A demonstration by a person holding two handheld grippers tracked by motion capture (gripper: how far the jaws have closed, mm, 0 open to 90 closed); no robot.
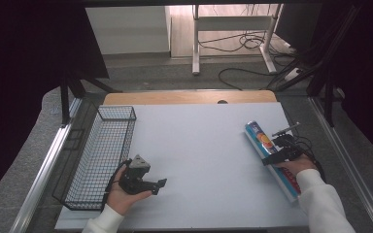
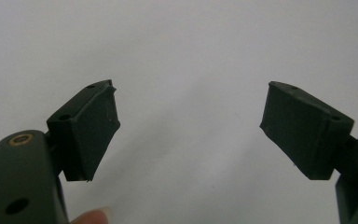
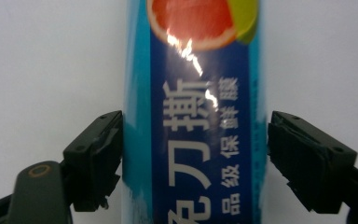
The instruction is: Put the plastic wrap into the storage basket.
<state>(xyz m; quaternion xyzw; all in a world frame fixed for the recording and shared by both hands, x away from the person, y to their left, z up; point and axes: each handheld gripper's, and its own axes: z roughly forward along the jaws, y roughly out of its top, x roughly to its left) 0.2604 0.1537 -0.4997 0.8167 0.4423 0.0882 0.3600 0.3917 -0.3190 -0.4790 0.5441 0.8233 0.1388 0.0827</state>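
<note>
Wire basket (image 1: 102, 155) beside left tool (image 1: 148, 184)

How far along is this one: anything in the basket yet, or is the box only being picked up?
Nothing looks done: the basket holds nothing I can see. In hand: the right tongs straddle the blue box, jaws at its sides, grip not clearly closed. The left tongs are open over bare table. Lifting and any placing remain.

floor: grey carpet (image 1: 141, 73) | desk legs (image 1: 195, 43) white | cables (image 1: 245, 41) black | dark curtains (image 1: 24, 58)
</note>
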